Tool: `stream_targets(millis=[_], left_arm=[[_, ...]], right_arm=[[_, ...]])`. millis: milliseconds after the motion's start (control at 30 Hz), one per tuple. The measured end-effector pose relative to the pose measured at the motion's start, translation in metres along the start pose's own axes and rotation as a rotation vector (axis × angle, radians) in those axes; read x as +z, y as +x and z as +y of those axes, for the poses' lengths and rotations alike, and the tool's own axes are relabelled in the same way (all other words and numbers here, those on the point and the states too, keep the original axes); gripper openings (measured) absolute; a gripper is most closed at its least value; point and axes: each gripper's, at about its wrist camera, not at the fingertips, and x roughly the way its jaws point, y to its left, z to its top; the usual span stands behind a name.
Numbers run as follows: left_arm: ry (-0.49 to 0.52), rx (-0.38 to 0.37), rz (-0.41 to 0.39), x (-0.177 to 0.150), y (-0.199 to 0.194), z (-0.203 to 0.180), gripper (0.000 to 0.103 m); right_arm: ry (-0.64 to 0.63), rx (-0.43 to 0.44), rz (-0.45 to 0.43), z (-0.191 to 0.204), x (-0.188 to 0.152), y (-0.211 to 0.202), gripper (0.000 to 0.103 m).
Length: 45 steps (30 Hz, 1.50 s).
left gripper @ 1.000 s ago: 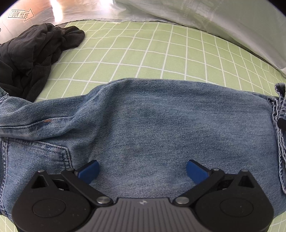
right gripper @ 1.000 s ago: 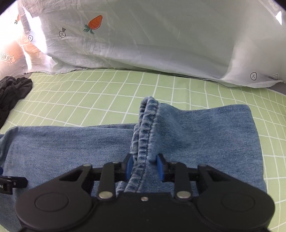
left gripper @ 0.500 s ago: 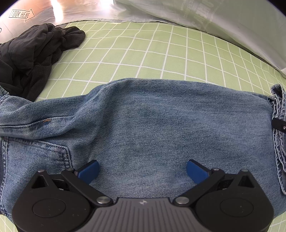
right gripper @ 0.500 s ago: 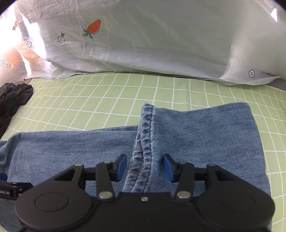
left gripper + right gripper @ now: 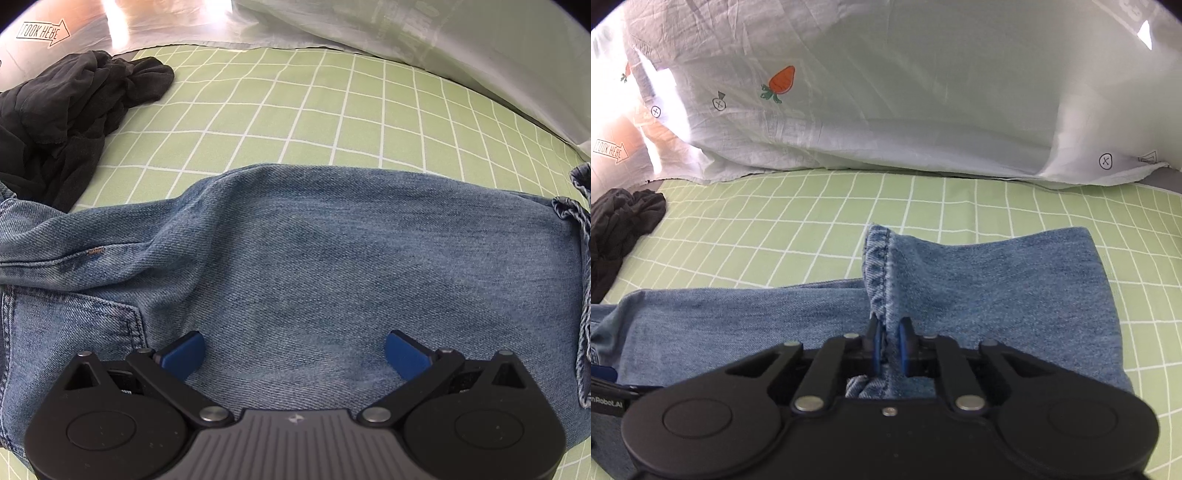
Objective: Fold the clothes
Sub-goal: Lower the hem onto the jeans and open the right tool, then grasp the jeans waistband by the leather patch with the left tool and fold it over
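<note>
Blue jeans (image 5: 314, 258) lie flat on a green checked sheet (image 5: 295, 110). My left gripper (image 5: 293, 350) is open, its blue pads spread wide just over the denim near a back pocket (image 5: 74, 325). In the right wrist view the jeans' leg end (image 5: 997, 288) is folded back over the leg. My right gripper (image 5: 888, 347) is shut on the stitched hem (image 5: 877, 273) of that leg end. The hem edge shows in the left wrist view at far right (image 5: 576, 221).
A crumpled black garment (image 5: 66, 110) lies at the left on the sheet, also in the right wrist view (image 5: 617, 229). A white carrot-print cloth (image 5: 886, 92) rises behind the sheet (image 5: 775, 229). Part of the left gripper shows at the right view's left edge (image 5: 605, 391).
My right gripper opened half a second ago and has now closed again on the hem. The left gripper has stayed open and nearly still.
</note>
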Motion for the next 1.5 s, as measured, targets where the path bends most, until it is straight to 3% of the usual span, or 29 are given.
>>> stream_targets(millis=[100,233,500,867,1033,1100,1200,1333,1500], left_arm=[[-0.001,0.0,-0.001,0.0,0.0,0.0,0.103],[-0.002,0.002,-0.001,0.0,0.0,0.0,0.103],[0.001,0.0,-0.002,-0.002,-0.001,0.001,0.103],[0.0,-0.002,-0.013,-0.003,0.0,0.003,0.103],[-0.008,-0.015,-0.018,-0.005,-0.003,0.006,0.101],[-0.034,-0.04,-0.04,-0.007,-0.012,0.013,0.1],[-0.094,-0.06,-0.114,-0.014,-0.036,0.03,0.1],[-0.19,-0.034,-0.21,-0.037,-0.072,0.06,0.1],[-0.401,-0.079,-0.238,-0.083,-0.096,0.117,0.1]], right_arm=[[-0.02,0.03,-0.03,0.011,0.003,-0.015,0.01],[0.018,0.106,-0.027,0.023,0.006,-0.024,0.01],[-0.025,0.172,-0.013,0.059,0.01,-0.027,0.01],[0.069,0.148,0.15,0.057,-0.008,0.026,0.013],[0.051,0.194,0.175,0.058,-0.005,0.026,0.036],[0.053,0.21,0.18,0.058,-0.005,0.019,0.07],[0.026,0.14,0.119,0.061,-0.01,-0.004,0.096],[-0.02,0.086,0.067,0.059,-0.023,-0.032,0.1],[0.043,0.056,0.08,0.051,-0.043,-0.055,0.101]])
